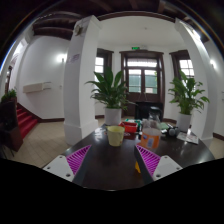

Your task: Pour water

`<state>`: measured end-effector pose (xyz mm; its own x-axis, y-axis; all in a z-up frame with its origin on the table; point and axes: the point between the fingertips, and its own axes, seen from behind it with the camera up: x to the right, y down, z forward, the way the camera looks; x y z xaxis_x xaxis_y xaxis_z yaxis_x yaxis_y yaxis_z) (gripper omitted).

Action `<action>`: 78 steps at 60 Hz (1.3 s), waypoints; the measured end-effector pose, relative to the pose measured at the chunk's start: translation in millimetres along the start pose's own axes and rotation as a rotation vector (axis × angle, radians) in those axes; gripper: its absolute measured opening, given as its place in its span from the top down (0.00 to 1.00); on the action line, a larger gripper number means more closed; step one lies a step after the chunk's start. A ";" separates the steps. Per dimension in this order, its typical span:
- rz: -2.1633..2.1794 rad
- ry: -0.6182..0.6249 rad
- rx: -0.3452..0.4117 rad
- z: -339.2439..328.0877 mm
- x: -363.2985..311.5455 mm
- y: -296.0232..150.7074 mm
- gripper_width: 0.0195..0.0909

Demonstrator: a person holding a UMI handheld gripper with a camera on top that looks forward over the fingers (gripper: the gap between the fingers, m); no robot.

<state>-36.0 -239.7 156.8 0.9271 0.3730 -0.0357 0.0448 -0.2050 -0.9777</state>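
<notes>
Tongs (112, 160) held wide open and empty above the dark worktop (110, 168), aligned for an approach. Pale cup (116, 135) stands beyond the pads; bottle (151, 137) stands beside it near the far edge, ready for pouring.

Pale yellow-green cup (116, 135) upright on dark table, beyond the fingers; clear bottle (150, 133) just beside it

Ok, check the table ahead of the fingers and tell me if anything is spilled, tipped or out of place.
Nothing stands out. The pale cup stands upright on the dark table, just beyond the open fingers, with a clear bottle upright beside it. No puddle shows on the tabletop, though small drops would be hard to make out.
</notes>
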 end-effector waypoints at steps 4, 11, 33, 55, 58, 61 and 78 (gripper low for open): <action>0.008 0.038 -0.010 -2.7 13.9 6.6 0.07; 0.028 0.134 -0.016 -4.0 49.4 18.2 0.07; 0.020 0.224 0.040 76.1 132.5 16.8 0.08; 0.030 0.247 0.054 116.1 140.9 10.7 0.52; 0.027 0.259 0.059 117.9 141.4 10.2 0.56; 0.026 0.270 0.064 118.5 143.4 9.3 0.61; -0.018 0.249 0.060 122.4 139.8 8.5 0.72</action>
<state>48.4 -78.6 118.2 0.9897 0.1407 0.0263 0.0466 -0.1431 -0.9886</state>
